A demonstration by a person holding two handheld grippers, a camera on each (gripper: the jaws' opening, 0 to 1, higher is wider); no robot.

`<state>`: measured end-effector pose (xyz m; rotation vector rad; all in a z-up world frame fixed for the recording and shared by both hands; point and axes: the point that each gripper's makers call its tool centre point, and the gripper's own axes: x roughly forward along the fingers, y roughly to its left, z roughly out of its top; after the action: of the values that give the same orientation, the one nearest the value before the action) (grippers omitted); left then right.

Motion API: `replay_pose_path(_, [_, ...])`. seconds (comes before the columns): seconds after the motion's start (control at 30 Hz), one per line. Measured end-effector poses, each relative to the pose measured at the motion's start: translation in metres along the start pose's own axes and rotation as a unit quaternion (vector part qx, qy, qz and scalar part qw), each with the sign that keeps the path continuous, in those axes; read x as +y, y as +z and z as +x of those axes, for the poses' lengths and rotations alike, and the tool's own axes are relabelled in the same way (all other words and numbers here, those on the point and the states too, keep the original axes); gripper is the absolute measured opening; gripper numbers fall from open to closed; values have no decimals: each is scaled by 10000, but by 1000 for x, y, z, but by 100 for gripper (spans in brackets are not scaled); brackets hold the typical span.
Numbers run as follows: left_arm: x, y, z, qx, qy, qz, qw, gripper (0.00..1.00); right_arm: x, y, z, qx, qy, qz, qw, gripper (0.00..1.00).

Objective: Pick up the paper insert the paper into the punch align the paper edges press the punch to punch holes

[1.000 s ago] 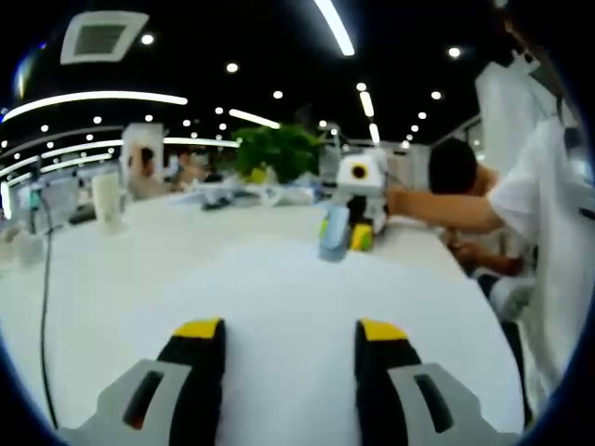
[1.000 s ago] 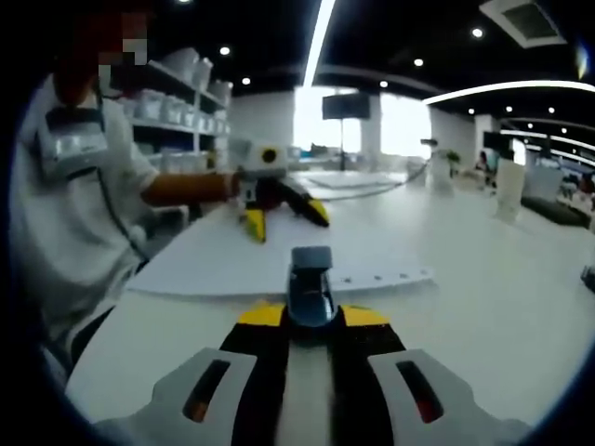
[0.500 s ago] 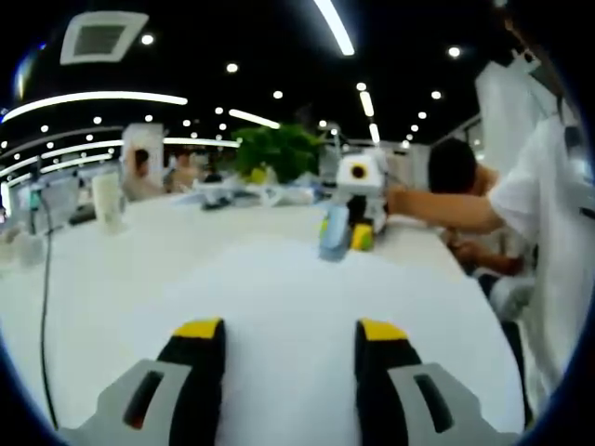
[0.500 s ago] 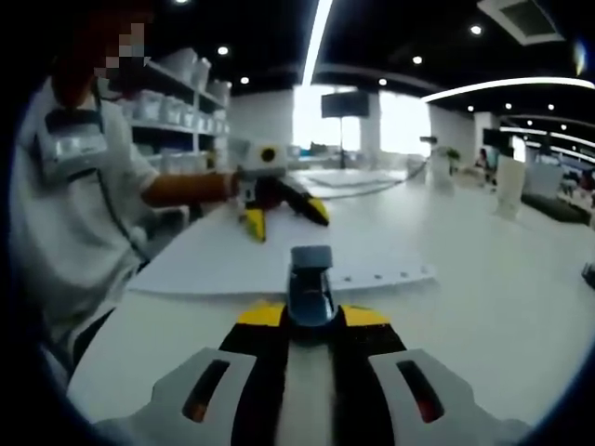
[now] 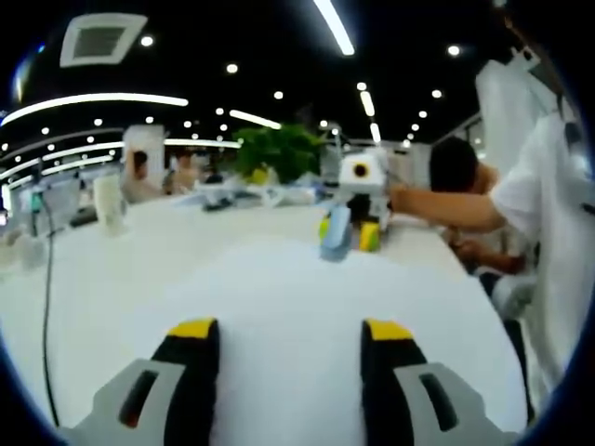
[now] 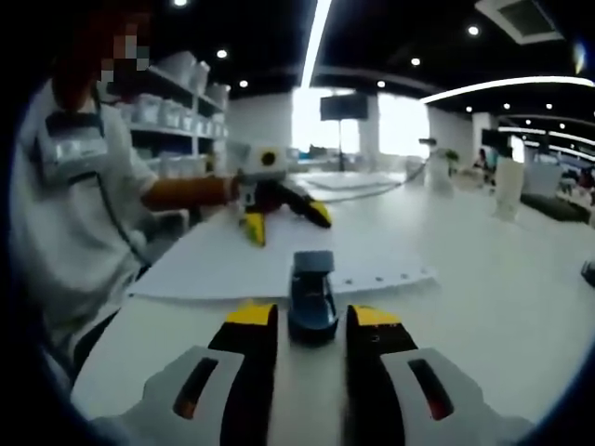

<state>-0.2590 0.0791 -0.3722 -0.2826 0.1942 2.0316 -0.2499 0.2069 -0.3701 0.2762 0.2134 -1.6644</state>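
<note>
The paper (image 6: 279,260) lies flat on the white table (image 6: 483,279), with a row of punched holes along its near edge, so punching appears done. The punch (image 6: 311,293) sits at that edge, between the spread jaws of the right gripper (image 6: 311,321), released. The left gripper (image 5: 290,333) rests open on the paper's far side.

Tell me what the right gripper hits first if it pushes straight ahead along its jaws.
Most likely the dark blue hole punch, which sits directly between the right gripper's open jaws. Beyond it lies the white paper. Depth is hard to judge.
</note>
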Motion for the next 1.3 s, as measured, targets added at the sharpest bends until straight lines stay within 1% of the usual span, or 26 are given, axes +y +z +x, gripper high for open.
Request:
replay_pose_path(0.1, [-1, 0, 0, -8, -19, 35, 10000, 65, 1, 1, -5, -71, -82, 19, 9999, 33])
replay_pose_path(0.2, [0, 1, 0, -17, -6, 77, 10000, 66, 2, 5, -15, -281, -309, 104, 9991, 33])
replay_pose_path(0.3, [1, 4, -2, -75, 11, 58, 10000, 68, 2, 17, -26, -658, -657, 193, 9955, 34])
replay_pose_path(0.37, [2, 10, -4, -198, 6, -42, 9998, 68, -1, 24, -34, -875, -1031, 272, 9904, 34])
replay_pose_path(0.43, [0, 16, -4, -296, -23, -87, 9995, 68, -3, 33, -42, -1191, -1316, 302, 9837, 34])
replay_pose_path(0.47, [-2, 19, -4, -324, -47, -76, 9994, 68, -7, 35, -47, -1305, -1525, 361, 9790, 33])
replay_pose_path(0.53, [-9, 27, 3, -442, -209, -125, 9987, 67, -14, 39, -55, -1523, -1876, 457, 9693, 33])
replay_pose_path(0.6, [-15, 36, 14, -455, -294, -23, 9985, 66, -22, 43, -64, -1745, -2201, 515, 9584, 32])
replay_pose_path(0.63, [-20, 40, 21, -437, -361, 74, 9984, 65, -24, 46, -68, -1878, -2282, 561, 9537, 32])
replay_pose_path(0.67, [-27, 45, 32, -406, -499, 185, 9978, 64, -28, 51, -75, -2124, -2415, 657, 9446, 32])
replay_pose_path(0.7, [-31, 47, 37, -381, -557, 251, 9974, 64, -30, 52, -79, -2217, -2468, 699, 9408, 31])
replay_pose_path(0.73, [-38, 51, 49, -333, -679, 393, 9964, 64, -28, 51, -80, -2196, -2378, 762, 9431, 32])
replay_pose_path(0.77, [-42, 55, 58, -330, -768, 436, 9956, 64, -29, 53, -82, -2280, -2408, 833, 9397, 32])
replay_pose_path(0.8, [-46, 57, 64, -308, -835, 471, 9949, 64, -30, 53, -83, -2297, -2462, 832, 9379, 32])
replay_pose_path(0.87, [-54, 60, 81, -220, -998, 618, 9928, 64, -31, 51, -82, -2261, -2453, 859, 9388, 31])
replay_pose_path(0.93, [-61, 61, 96, -141, -1137, 733, 9907, 64, -34, 49, -82, -2227, -2501, 909, 9379, 30])
replay_pose_path(1.0, [-65, 62, 110, -121, -1266, 702, 9894, 63, -37, 43, -81, -2107, -2514, 1012, 9392, 31])
replay_pose_path(1.07, [-66, 62, 123, -101, -1347, 709, 9883, 60, -39, 41, -82, -2064, -2548, 1065, 9387, 31])
replay_pose_path(1.17, [-68, 63, 132, -172, -1455, 613, 9873, 57, -39, 41, -81, -2070, -2549, 1069, 9385, 31])
replay_pose_path(1.23, [-70, 63, 137, -242, -1574, 446, 9862, 54, -40, 40, -80, -2015, -2553, 1063, 9396, 31])
replay_pose_path(1.3, [-69, 58, 141, -235, -1559, 450, 9865, 51, -39, 39, -79, -1983, -2557, 1048, 9404, 31])
